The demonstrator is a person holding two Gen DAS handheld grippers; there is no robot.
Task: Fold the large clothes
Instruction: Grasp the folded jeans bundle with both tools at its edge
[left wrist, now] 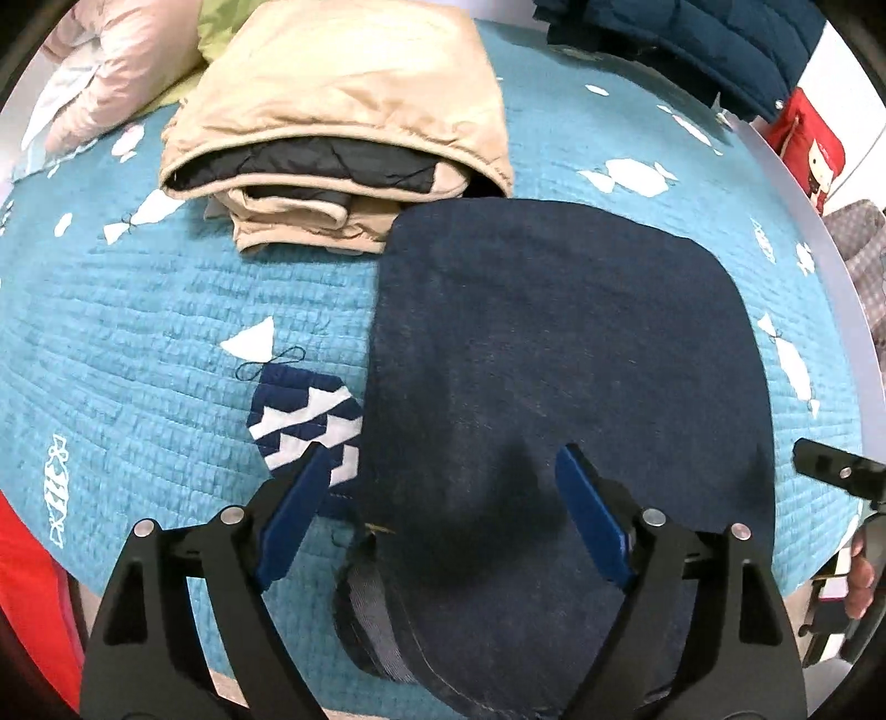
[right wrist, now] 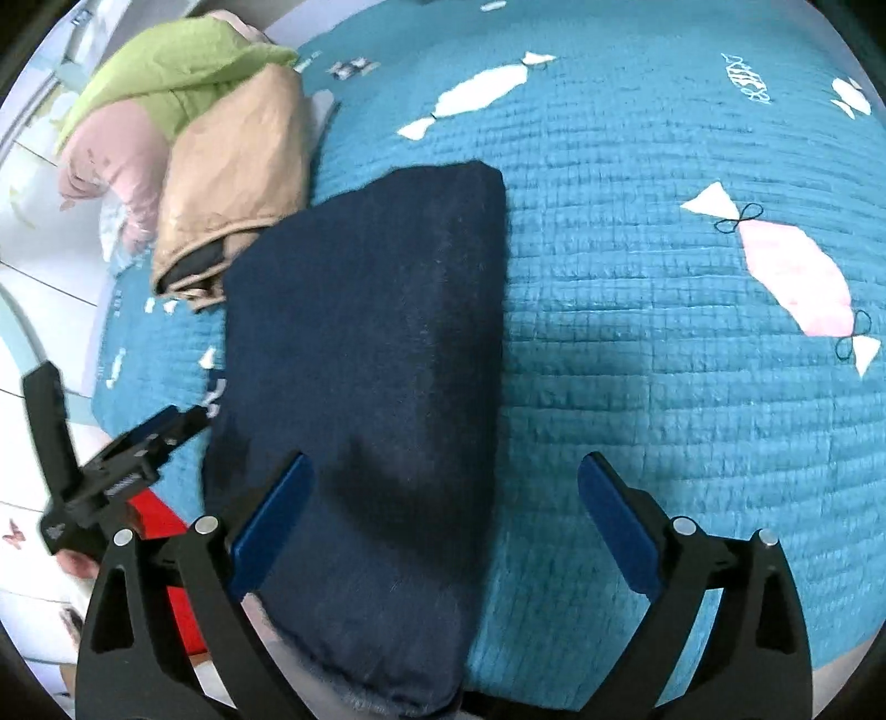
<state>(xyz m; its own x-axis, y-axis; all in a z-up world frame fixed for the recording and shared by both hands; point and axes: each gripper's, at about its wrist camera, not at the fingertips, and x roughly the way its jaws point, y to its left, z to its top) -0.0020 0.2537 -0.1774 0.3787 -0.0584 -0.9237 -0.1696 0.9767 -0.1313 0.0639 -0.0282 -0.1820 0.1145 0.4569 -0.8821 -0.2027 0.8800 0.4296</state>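
A dark navy garment [left wrist: 554, 360] lies folded in a thick rectangle on the teal quilt [left wrist: 138, 332]; it also shows in the right wrist view [right wrist: 376, 354]. My left gripper [left wrist: 443, 471] is open above its near end, holding nothing. My right gripper [right wrist: 446, 476] is open over the garment's near right edge, also empty. Its body shows at the right edge of the left wrist view [left wrist: 836, 471]. The left gripper's body shows at the left of the right wrist view [right wrist: 111, 459].
A folded beige jacket [left wrist: 343, 122] with dark lining lies just behind the navy garment. Pink [left wrist: 111, 77] and green [right wrist: 166, 72] padded clothes lie further back. A dark teal puffer jacket [left wrist: 709, 39] hangs at the far right. The table edge [left wrist: 819, 232] runs along the right.
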